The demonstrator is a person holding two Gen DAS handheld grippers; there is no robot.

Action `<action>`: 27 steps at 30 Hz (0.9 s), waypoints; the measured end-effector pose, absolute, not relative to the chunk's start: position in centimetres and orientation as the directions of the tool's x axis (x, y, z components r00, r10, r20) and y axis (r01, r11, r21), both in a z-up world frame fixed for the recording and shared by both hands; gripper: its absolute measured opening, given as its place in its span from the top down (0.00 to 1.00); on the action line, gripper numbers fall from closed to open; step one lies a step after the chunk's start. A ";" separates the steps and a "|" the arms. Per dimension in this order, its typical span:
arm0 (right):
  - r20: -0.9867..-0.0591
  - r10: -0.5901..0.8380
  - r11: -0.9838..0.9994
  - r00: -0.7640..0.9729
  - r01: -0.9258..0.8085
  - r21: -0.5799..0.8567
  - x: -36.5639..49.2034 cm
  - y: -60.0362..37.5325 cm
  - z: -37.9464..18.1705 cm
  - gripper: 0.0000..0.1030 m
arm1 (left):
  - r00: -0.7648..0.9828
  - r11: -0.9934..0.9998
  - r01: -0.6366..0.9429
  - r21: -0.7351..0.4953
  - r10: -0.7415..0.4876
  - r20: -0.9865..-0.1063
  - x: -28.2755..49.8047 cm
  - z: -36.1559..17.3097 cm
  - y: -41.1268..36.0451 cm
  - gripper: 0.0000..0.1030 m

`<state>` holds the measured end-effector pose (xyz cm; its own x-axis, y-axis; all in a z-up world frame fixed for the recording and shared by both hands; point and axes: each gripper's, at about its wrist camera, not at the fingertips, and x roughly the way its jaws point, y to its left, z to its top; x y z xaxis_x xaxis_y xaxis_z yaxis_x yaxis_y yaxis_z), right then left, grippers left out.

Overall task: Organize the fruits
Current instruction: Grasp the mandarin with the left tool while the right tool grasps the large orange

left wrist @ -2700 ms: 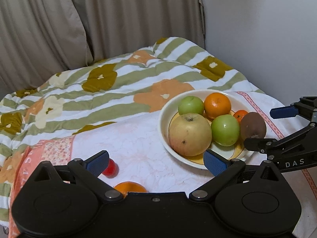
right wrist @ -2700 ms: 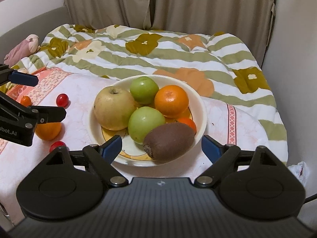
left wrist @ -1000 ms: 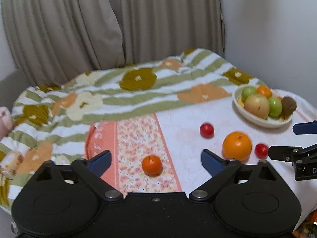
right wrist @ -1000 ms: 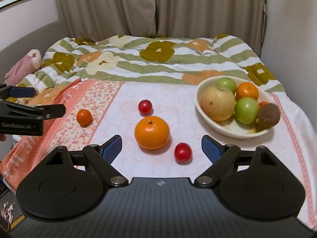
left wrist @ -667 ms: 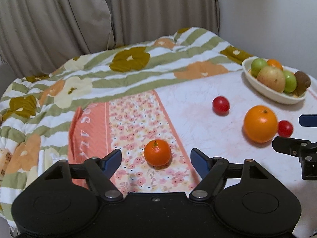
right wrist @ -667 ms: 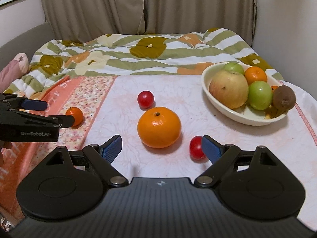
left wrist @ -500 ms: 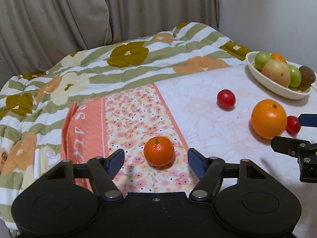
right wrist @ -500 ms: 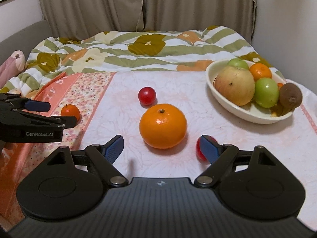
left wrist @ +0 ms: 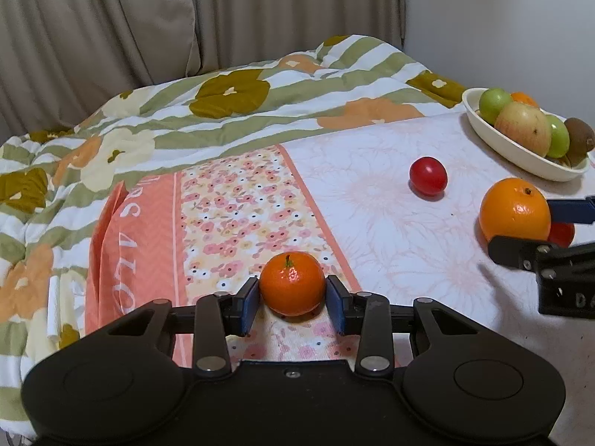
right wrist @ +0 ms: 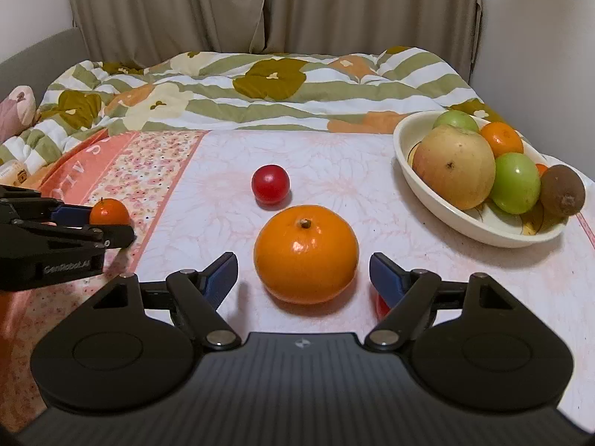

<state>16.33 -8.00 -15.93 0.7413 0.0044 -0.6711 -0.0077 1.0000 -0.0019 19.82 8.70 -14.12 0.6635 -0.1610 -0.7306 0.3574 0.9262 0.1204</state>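
A small mandarin [left wrist: 292,284] lies on the floral cloth, and my left gripper [left wrist: 292,297] is closing on it, its blue pads [left wrist: 248,299] against both sides. The right wrist view shows the same grip at far left: left gripper [right wrist: 98,225], mandarin [right wrist: 111,211]. A large orange [right wrist: 305,254] sits between the jaws of my right gripper [right wrist: 303,271]. These jaws are closing, with gaps still on both sides. A red tomato [right wrist: 270,184] lies beyond it. A second red one [right wrist: 380,304] is mostly hidden behind the right finger.
A cream bowl [right wrist: 427,193] at the right holds a big yellowish apple, two green apples, a mandarin and a kiwi. A striped flowered quilt [right wrist: 267,85] covers the far half, with curtains behind and a wall on the right. A pink soft toy [right wrist: 16,111] lies at far left.
Both grippers have come down and closer to the loose fruit. The left jaws have gone from wide apart to pressing the small mandarin. The right jaws have narrowed a little around the large orange.
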 end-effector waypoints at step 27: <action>-0.689 0.048 0.998 0.724 -0.063 0.003 17.2 -8.6 -15.7 0.24 | 0.694 0.943 0.310 0.123 -0.136 -0.707 17.6 -11.6 8.6 0.60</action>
<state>17.21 -8.57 -15.75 0.7236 0.0478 -0.6886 -0.0627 0.9980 0.0033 17.59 8.61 -11.58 0.6940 -0.1357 -0.7070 0.3099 0.9427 0.1233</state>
